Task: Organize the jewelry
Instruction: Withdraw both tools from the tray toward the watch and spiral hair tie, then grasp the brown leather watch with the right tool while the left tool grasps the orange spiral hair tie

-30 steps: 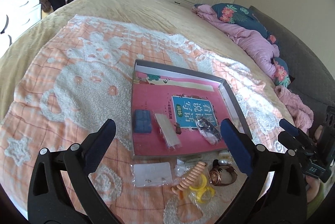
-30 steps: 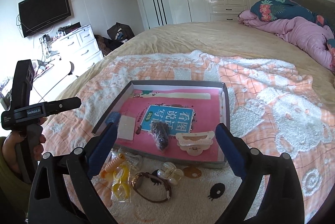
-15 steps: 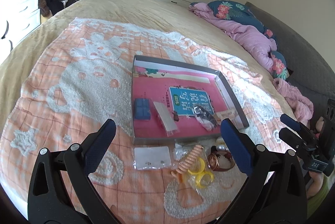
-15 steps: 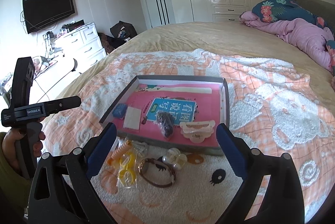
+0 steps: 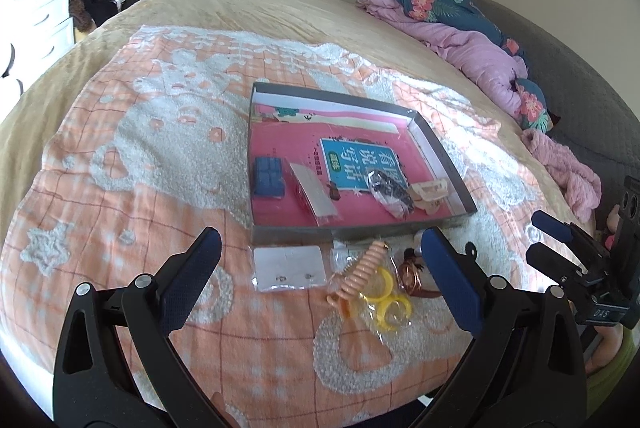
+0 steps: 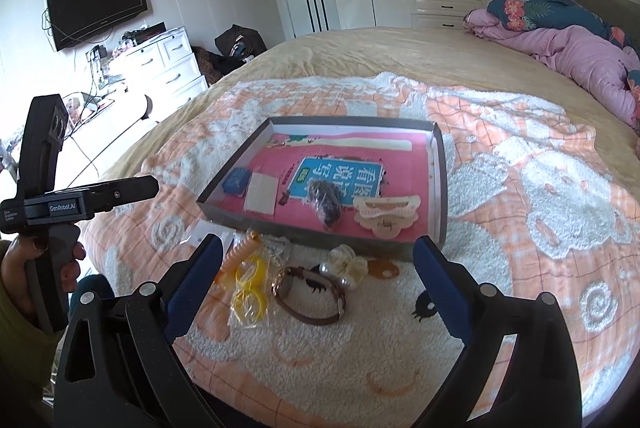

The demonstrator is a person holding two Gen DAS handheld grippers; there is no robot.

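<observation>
Your bed's orange blanket (image 6: 540, 156) bears one tray (image 6: 439, 164) holding four items; one watch (image 6: 308, 292) lies at its six o'clock. Your left gripper (image 5: 320, 280) and right gripper (image 6: 318, 278) both gape empty

The watch (image 5: 412, 278) at lower right of the left wrist view is half hidden behind the gripper finger (image 5: 450, 282) — dial unreadable. The earring card (image 5: 289, 268) studs — too tiny to tell.

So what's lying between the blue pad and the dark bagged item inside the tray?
A pale flat packet lies between blue pad and dark bagged item, in both views.
</observation>
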